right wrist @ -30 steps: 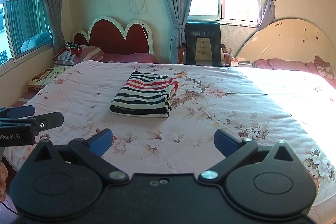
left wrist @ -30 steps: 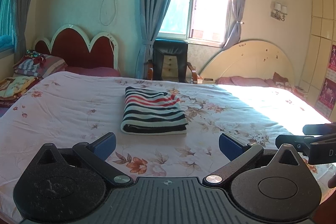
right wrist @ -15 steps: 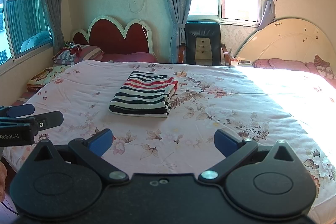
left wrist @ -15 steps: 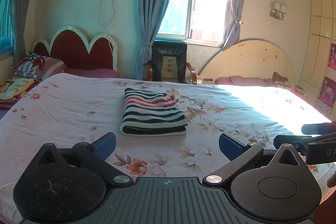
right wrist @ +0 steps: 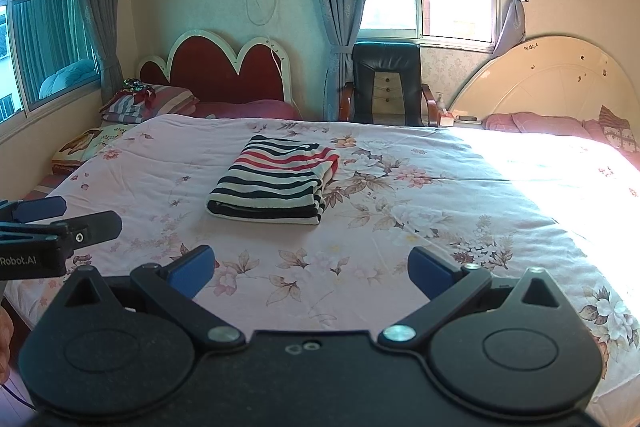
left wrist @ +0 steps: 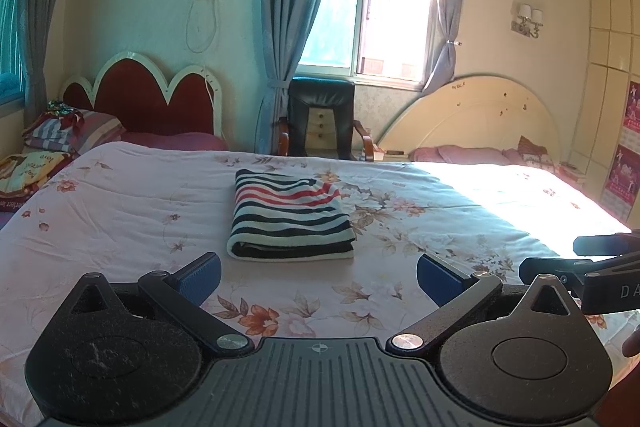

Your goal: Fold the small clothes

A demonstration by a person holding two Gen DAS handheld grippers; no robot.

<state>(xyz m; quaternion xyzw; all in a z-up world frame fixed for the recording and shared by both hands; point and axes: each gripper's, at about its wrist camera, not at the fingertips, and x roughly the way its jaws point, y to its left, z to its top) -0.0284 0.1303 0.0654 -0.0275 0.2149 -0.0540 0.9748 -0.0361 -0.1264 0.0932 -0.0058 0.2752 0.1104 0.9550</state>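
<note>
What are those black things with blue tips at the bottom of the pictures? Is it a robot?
Not a robot. A person holds two grabbing tools, one in each hand, and each tool has a camera looking out along its two fingers. One picture comes from the left gripper, the other from the right gripper. The blue bits are soft finger pads. Both grippers are open and hold nothing. Ahead is a bed with a flowery bedspread, and on it lies a striped garment, already folded into a neat rectangle.

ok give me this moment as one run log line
striped garment: folded, flat on floral bedspread | left gripper: open, empty, short of garment | right gripper: open, empty, short of garment
</note>
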